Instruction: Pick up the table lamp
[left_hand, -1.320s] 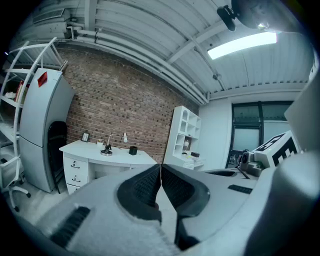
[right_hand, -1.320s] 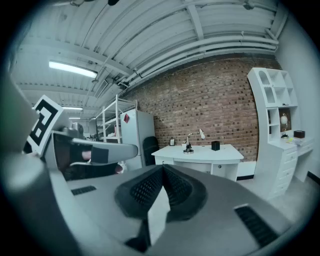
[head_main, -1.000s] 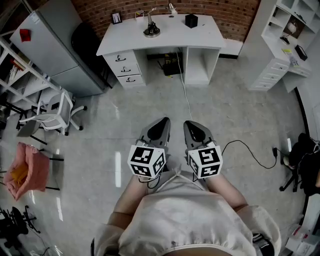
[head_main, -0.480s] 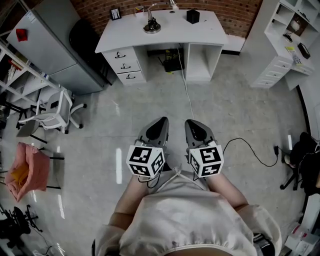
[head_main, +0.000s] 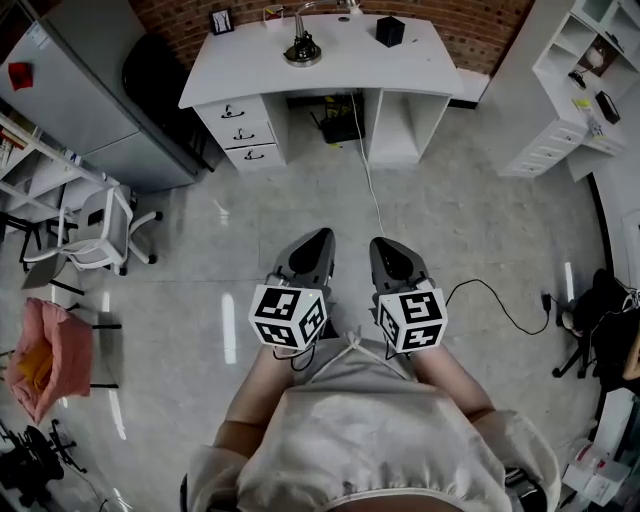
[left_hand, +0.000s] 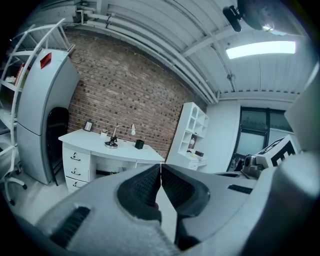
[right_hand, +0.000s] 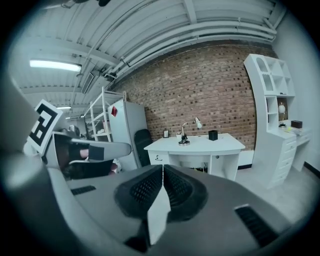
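Observation:
The table lamp (head_main: 301, 45), with a round metal base and a thin bent arm, stands at the back of the white desk (head_main: 250, 75) against the brick wall. It also shows small in the left gripper view, lamp (left_hand: 113, 141), and in the right gripper view, lamp (right_hand: 185, 136). My left gripper (head_main: 322, 238) and right gripper (head_main: 378, 246) are held side by side in front of my body, far short of the desk, over the floor. Both have their jaws shut with nothing between them.
A black cube-shaped holder (head_main: 389, 31) and a small picture frame (head_main: 221, 21) sit on the desk. A grey cabinet (head_main: 70, 95) and a white office chair (head_main: 95, 225) stand left, white shelving (head_main: 580, 80) right. A cable (head_main: 372, 190) runs across the floor.
The desk and lamp have slid slightly up and left in the head view as I walk toward them. Both grippers stay shut and side by side.

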